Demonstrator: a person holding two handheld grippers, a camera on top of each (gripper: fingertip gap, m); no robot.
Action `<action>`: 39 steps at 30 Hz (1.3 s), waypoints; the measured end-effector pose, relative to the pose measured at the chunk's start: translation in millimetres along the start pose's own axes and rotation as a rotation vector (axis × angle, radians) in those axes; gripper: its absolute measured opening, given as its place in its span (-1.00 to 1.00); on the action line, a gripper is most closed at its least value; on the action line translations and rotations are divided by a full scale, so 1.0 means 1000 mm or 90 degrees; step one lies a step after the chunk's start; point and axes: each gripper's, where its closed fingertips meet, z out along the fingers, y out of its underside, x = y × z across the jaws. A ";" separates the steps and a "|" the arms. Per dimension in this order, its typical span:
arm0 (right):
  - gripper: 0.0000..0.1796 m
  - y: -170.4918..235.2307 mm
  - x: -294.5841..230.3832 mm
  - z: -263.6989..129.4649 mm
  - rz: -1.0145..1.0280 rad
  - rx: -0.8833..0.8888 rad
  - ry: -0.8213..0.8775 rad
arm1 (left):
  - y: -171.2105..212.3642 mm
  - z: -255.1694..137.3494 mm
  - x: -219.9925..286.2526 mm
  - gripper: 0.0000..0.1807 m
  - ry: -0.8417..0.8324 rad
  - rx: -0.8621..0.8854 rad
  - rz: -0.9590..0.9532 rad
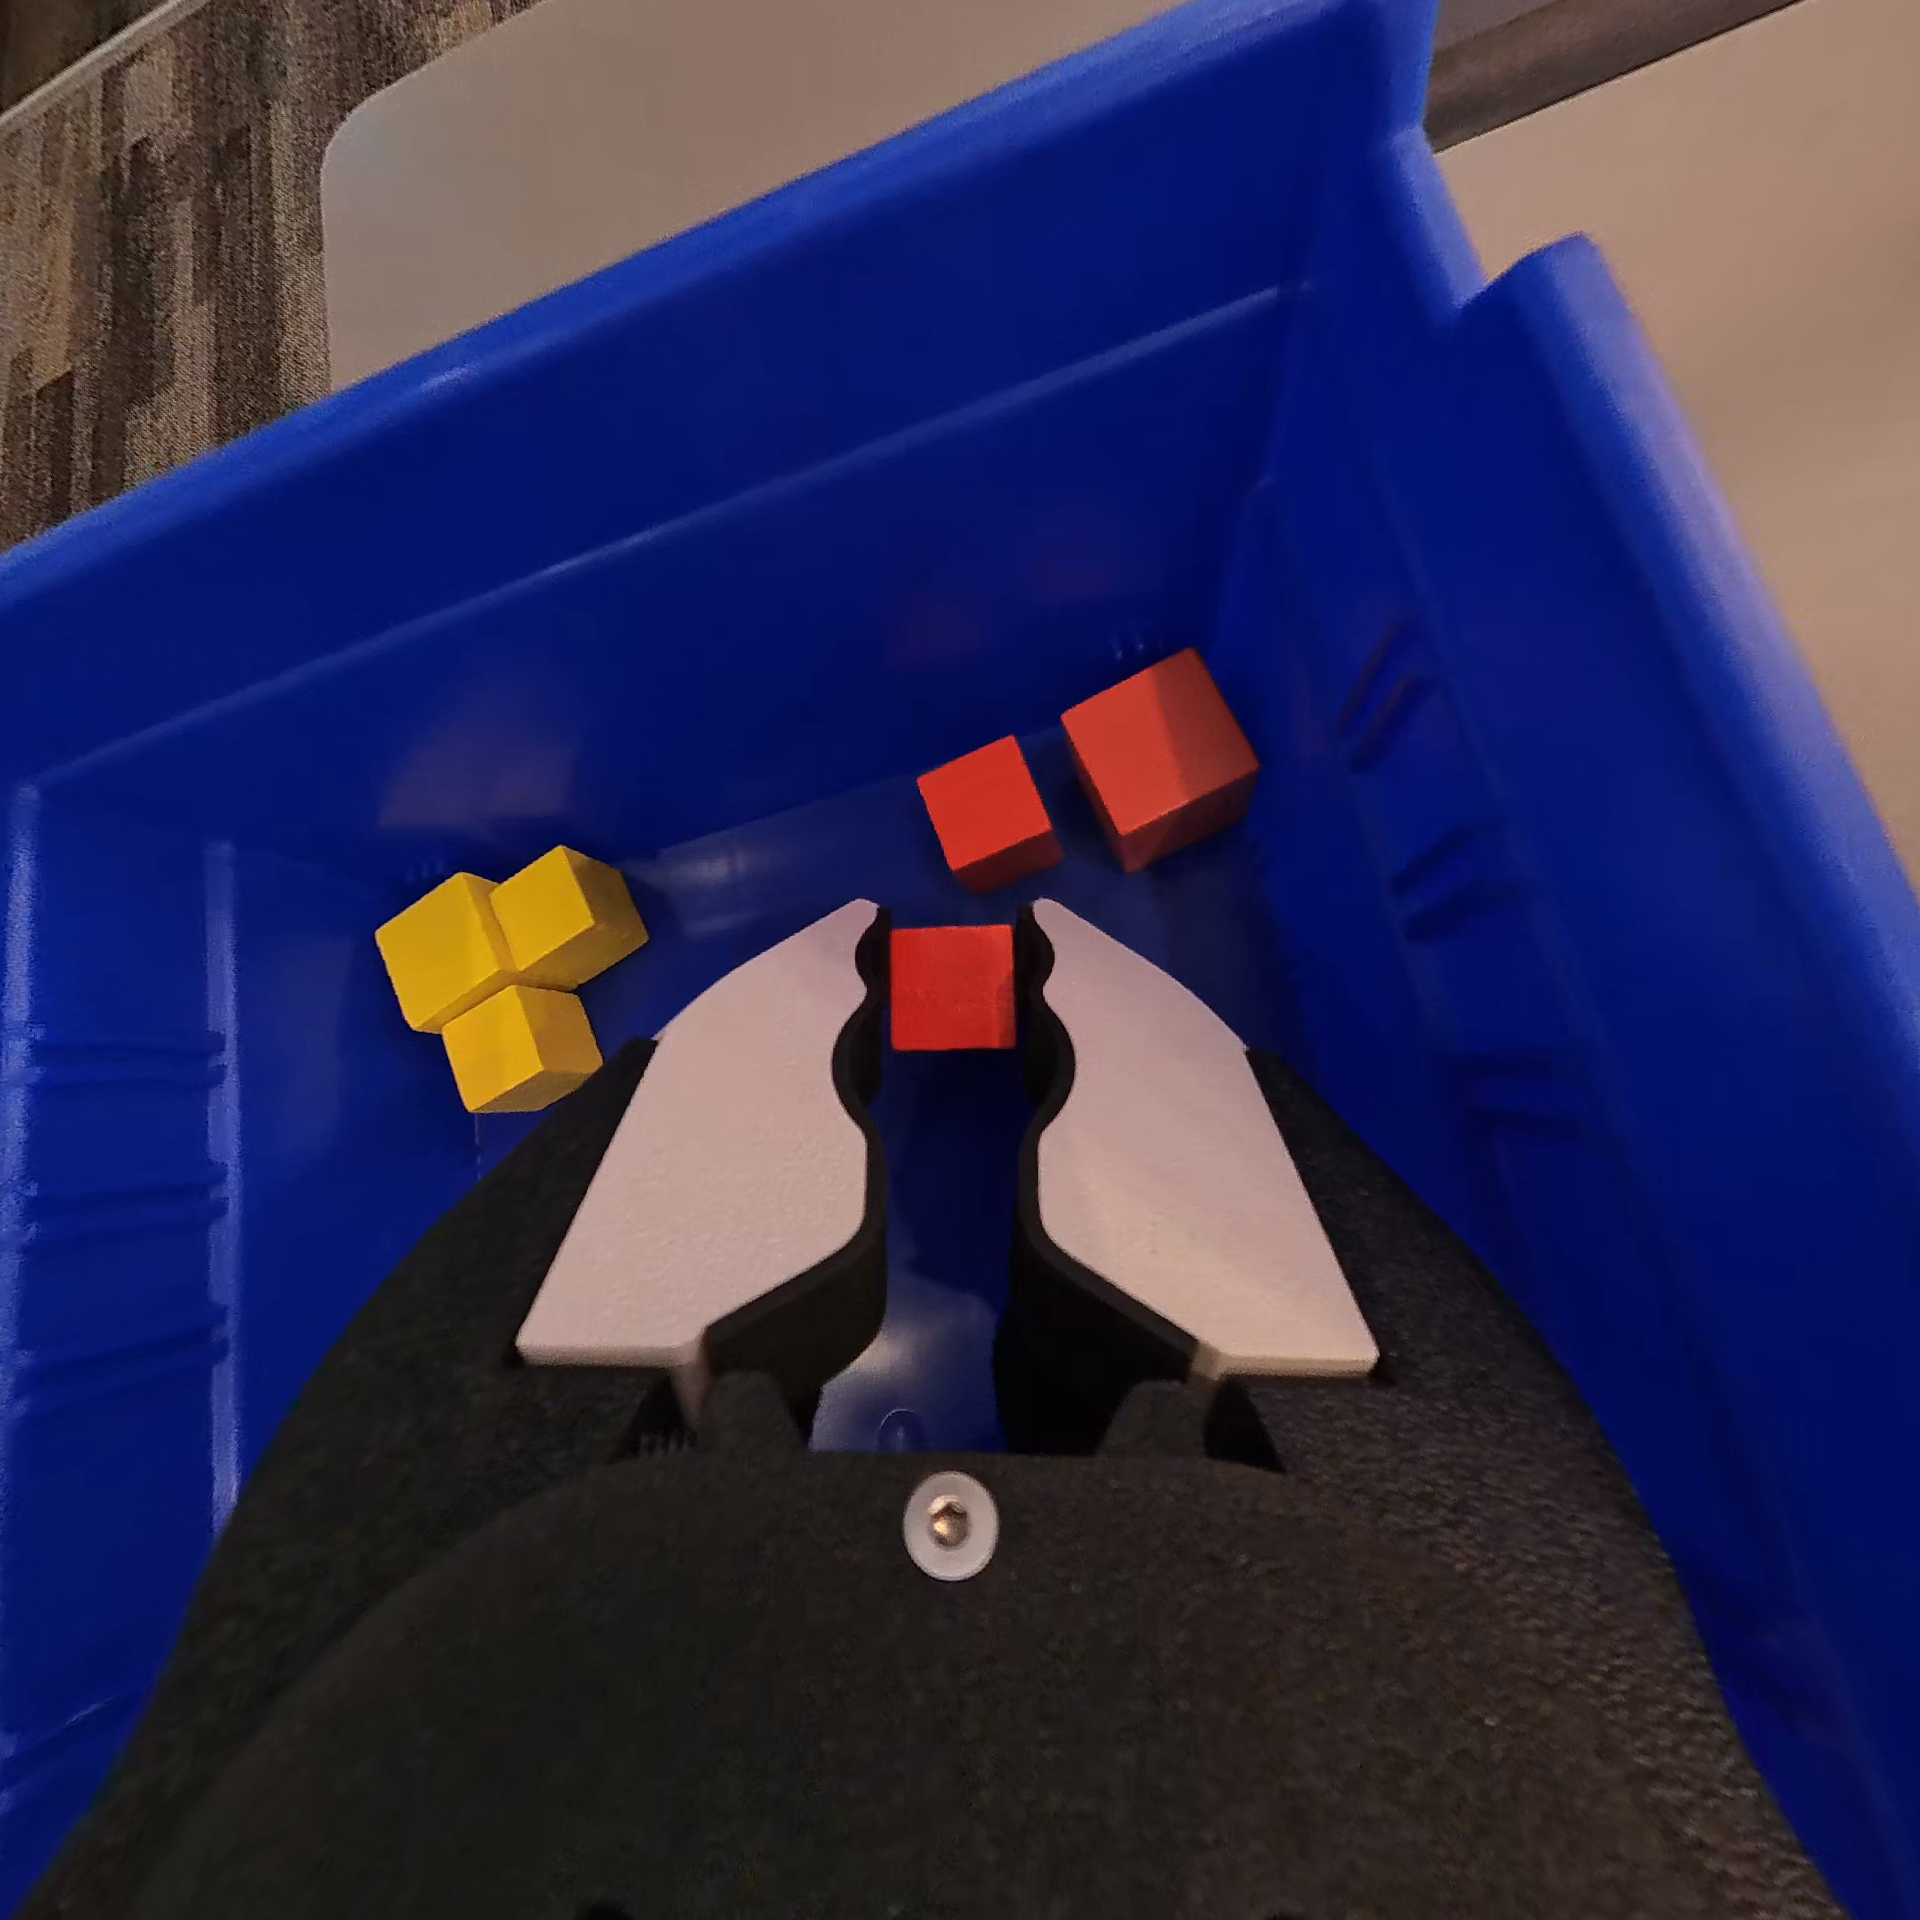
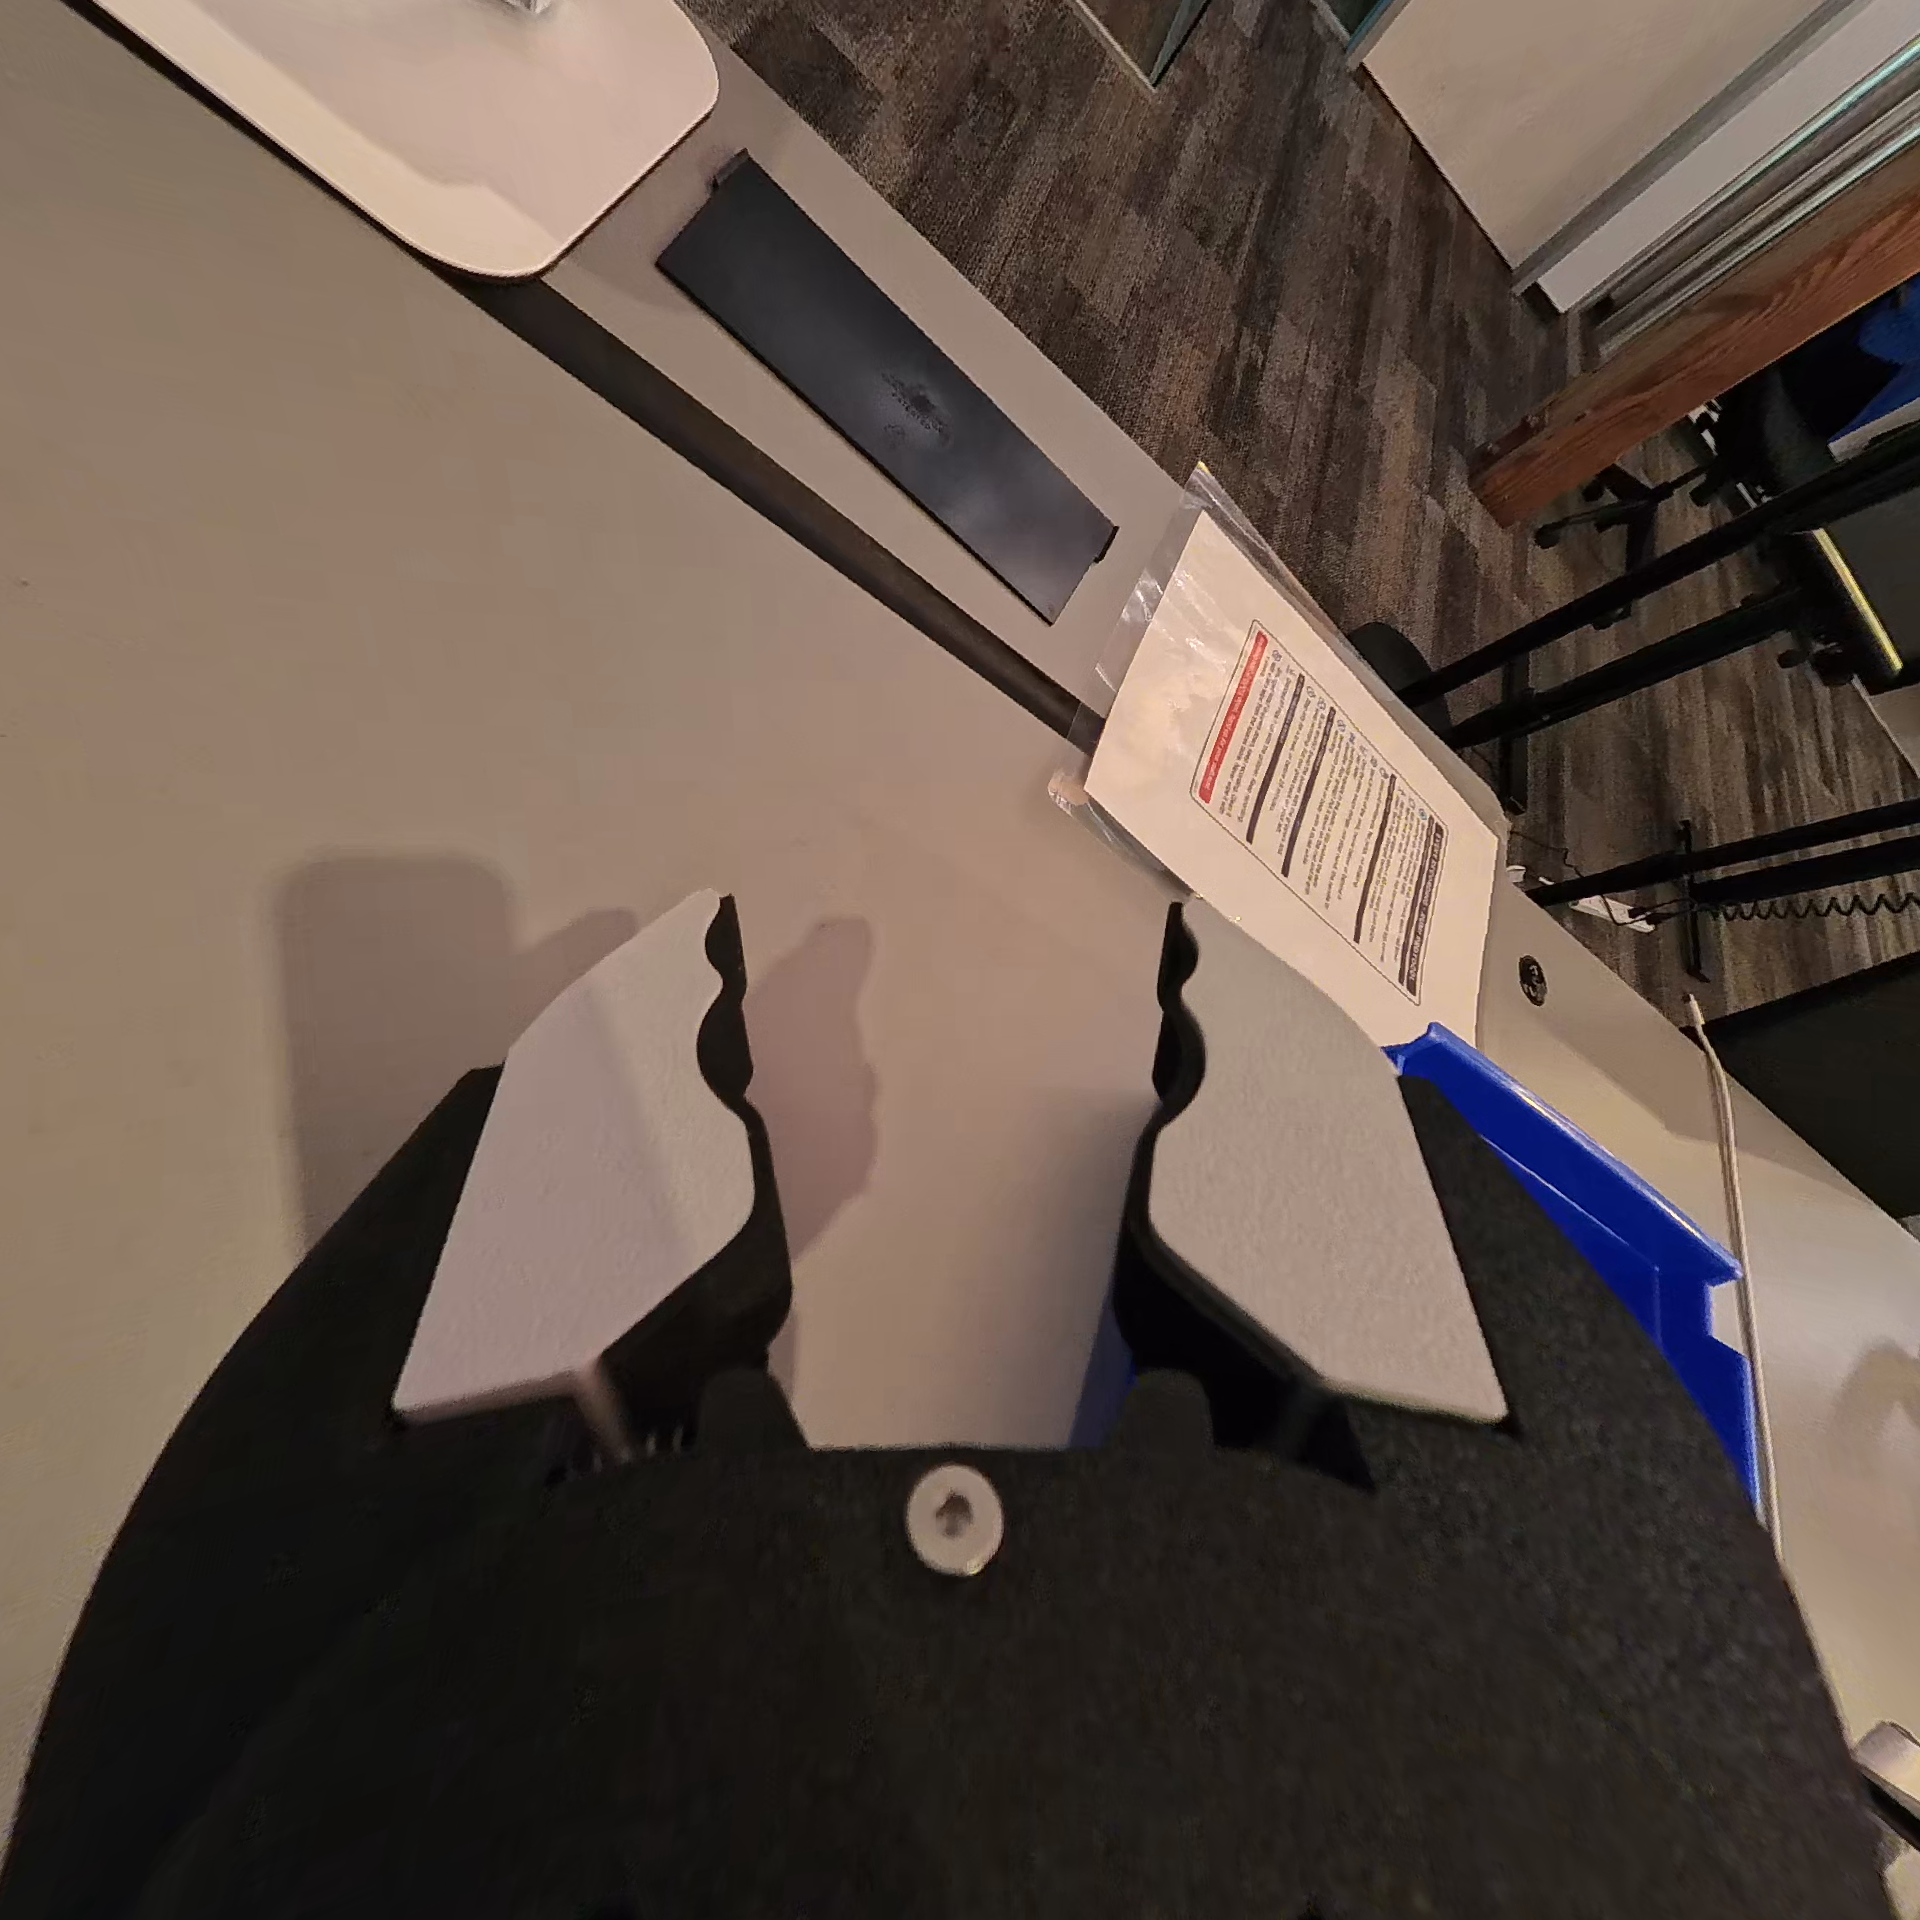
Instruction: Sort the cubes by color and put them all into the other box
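In the left wrist view my left gripper (image 1: 951, 920) is inside a blue box (image 1: 727, 499) and is shut on a small red cube (image 1: 952, 987) held between its tips above the box floor. Two other red cubes, a small one (image 1: 987, 812) and a larger one (image 1: 1158, 756), lie at the back right of the box. Three yellow cubes (image 1: 504, 966) sit clustered at the back left. In the right wrist view my right gripper (image 2: 951, 914) is open and empty over the bare table, with a blue box's rim (image 2: 1558, 1174) just to its right.
The beige table (image 2: 364, 623) carries a sleeved printed sheet (image 2: 1278, 769), a black cover plate (image 2: 883, 384) and a white rounded board (image 2: 436, 114). A white cable (image 2: 1730, 1164) runs past the blue box. Carpet floor and black stands lie beyond the table edge.
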 end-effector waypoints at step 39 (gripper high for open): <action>-0.23 -0.080 -0.129 -0.110 0.039 0.187 -0.502 | -0.155 -0.204 0.355 -0.75 0.135 0.422 0.549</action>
